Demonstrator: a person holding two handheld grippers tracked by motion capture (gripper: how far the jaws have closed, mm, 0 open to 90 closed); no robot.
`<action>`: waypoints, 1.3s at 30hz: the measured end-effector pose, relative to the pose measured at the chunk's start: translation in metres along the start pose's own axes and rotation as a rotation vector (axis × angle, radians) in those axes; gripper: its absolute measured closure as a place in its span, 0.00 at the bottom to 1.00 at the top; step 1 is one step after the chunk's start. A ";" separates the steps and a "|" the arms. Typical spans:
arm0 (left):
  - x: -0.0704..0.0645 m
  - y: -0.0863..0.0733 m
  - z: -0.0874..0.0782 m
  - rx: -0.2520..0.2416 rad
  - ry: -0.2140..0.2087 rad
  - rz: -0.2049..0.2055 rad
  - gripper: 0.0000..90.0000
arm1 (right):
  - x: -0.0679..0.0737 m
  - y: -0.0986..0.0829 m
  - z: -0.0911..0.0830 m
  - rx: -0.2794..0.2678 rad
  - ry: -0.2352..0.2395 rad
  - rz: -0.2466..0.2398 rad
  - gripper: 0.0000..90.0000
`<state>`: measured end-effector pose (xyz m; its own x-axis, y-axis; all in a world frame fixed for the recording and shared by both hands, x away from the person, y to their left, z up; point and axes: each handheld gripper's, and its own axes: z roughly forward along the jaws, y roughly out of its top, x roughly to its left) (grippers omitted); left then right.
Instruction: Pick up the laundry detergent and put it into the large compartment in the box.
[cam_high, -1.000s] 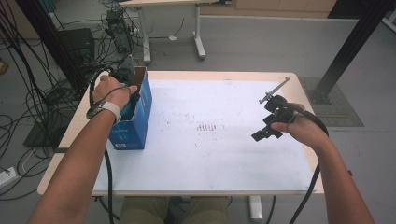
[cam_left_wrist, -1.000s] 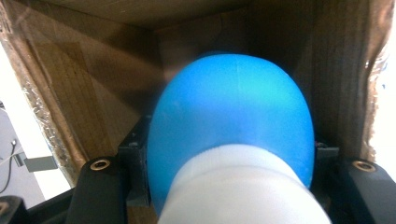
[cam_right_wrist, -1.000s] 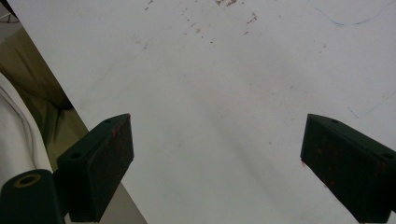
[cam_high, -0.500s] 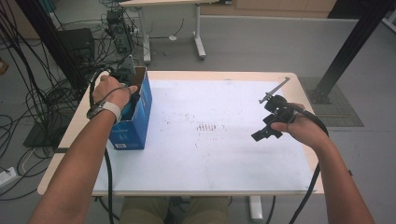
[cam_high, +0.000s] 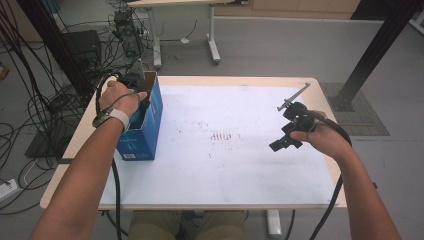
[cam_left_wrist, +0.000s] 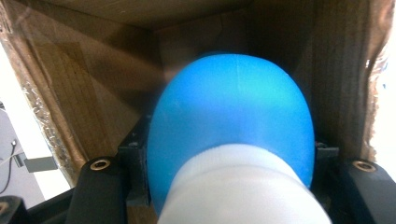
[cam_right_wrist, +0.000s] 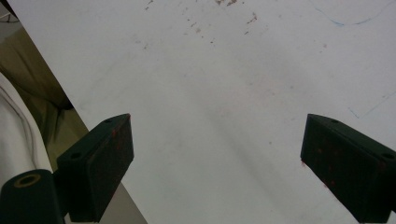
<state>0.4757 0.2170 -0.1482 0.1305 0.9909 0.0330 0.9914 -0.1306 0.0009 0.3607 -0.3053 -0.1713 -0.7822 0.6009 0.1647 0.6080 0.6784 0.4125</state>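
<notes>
Already the left tool (cam_high: 136, 89) is sunk in the open blue box (cam_high: 145, 131) at the bench's (cam_high: 240, 170) left edge, jaws pinching a blue-and-white rounded object (cam_left_wrist: 233, 126) whose blue end points deeper in; the right tool (cam_high: 286, 141) hovers spread, well apart

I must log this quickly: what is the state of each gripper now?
Left gripper: shut on the blue and white object, inside the cardboard box.
Right gripper: open, holding nothing, over the white table.
</notes>
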 end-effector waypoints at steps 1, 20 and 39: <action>0.000 0.000 0.000 0.000 0.000 0.000 0.41 | 0.000 0.000 0.000 -0.001 0.000 0.000 0.11; 0.001 0.000 0.000 -0.001 -0.004 0.001 0.41 | 0.000 0.001 0.000 0.001 0.000 -0.002 0.10; 0.002 -0.001 0.000 -0.009 -0.007 0.003 0.41 | 0.001 0.001 0.000 0.002 -0.001 -0.001 0.10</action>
<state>0.4749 0.2193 -0.1483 0.1338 0.9907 0.0263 0.9909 -0.1341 0.0099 0.3612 -0.3039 -0.1708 -0.7826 0.6006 0.1638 0.6077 0.6798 0.4107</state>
